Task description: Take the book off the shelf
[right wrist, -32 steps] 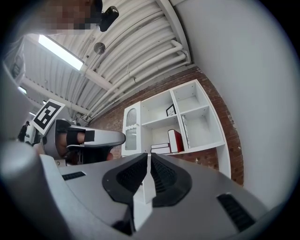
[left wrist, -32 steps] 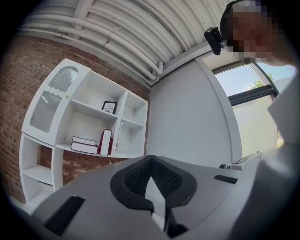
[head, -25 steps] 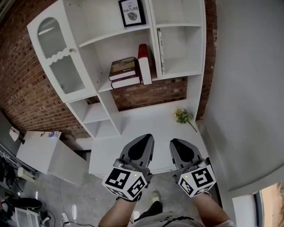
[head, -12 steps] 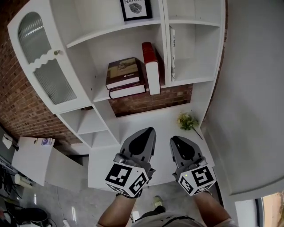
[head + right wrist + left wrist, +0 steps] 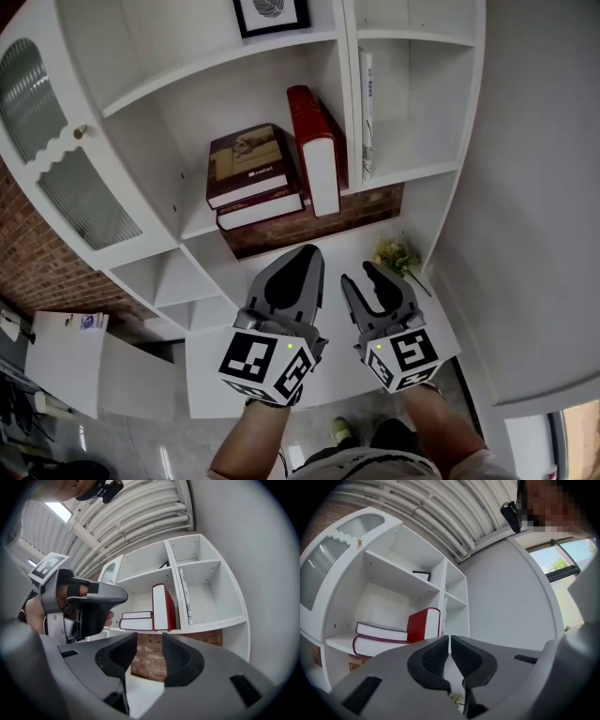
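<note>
A red hardback book [image 5: 317, 150] stands upright on the middle shelf of the white bookcase [image 5: 150, 141], leaning beside two stacked dark books [image 5: 251, 178]. It also shows in the left gripper view as the red book [image 5: 423, 625] and in the right gripper view as the red book [image 5: 164, 606]. My left gripper [image 5: 307, 251] is shut and empty, below the shelf. My right gripper [image 5: 356, 274] hovers beside it; its jaws have just been opening and nothing is between them. Both stay short of the books.
A thin white book [image 5: 367, 112] stands in the right compartment. A framed print [image 5: 270, 14] sits one shelf up. A glass cabinet door [image 5: 56, 159] is at left. A small plant sprig [image 5: 394, 255] lies on the white desk [image 5: 216, 375] under the shelf; a grey wall bounds the right.
Both grippers have moved forward toward the bookcase, which now looks larger and nearer. The right gripper's jaws have parted; the left stayed shut.
</note>
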Demonstrator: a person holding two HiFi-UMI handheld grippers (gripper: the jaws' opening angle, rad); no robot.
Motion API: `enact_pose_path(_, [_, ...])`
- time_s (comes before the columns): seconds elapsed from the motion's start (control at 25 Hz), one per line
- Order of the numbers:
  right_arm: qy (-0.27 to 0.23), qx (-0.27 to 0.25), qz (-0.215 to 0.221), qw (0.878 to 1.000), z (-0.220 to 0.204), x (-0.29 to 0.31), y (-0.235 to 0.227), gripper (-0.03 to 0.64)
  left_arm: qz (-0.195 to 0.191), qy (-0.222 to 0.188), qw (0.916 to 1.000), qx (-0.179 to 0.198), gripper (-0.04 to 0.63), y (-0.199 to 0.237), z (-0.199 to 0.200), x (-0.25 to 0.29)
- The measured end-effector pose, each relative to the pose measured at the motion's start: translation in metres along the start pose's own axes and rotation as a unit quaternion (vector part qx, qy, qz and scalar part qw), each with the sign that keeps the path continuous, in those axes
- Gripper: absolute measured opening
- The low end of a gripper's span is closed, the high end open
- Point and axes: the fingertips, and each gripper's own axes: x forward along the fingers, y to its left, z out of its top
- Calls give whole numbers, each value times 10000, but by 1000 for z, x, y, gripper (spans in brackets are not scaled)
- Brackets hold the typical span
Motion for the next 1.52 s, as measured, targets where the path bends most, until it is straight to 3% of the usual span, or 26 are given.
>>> enact_pose_path(0.12, [2, -127, -42, 9999, -2, 25, -10, 192, 130, 5, 9999, -47, 27, 11, 3, 16])
enact_pose_path(0.2, [-40, -180, -54, 9998, -2, 42, -18, 221, 203, 54, 9998, -24, 150, 18, 6, 30])
enact_pose_path(0.28, [-83, -233, -61, 9997, -1, 57, -26, 242, 277, 134, 9995, 90, 209, 23, 9, 43])
enact_pose_path(0.52, [-234, -380, 55, 9990, 7, 96, -38, 287, 713, 427, 9957, 407, 293, 38, 18, 86])
enact_pose_path(1.0, [-662, -799, 288, 9942, 27, 136, -35, 299, 1350, 637, 9864, 689, 325, 60, 31, 137])
enact_pose_path(1.28, [-729, -1051, 273, 9914, 29, 139, -35, 270, 1252, 731, 9868, 722, 324, 62, 32, 143])
enact_pose_path(1.52, [-894, -1505, 343, 9840, 35, 124, -31, 258, 1073, 743, 9901, 511, 324, 57, 39, 143])
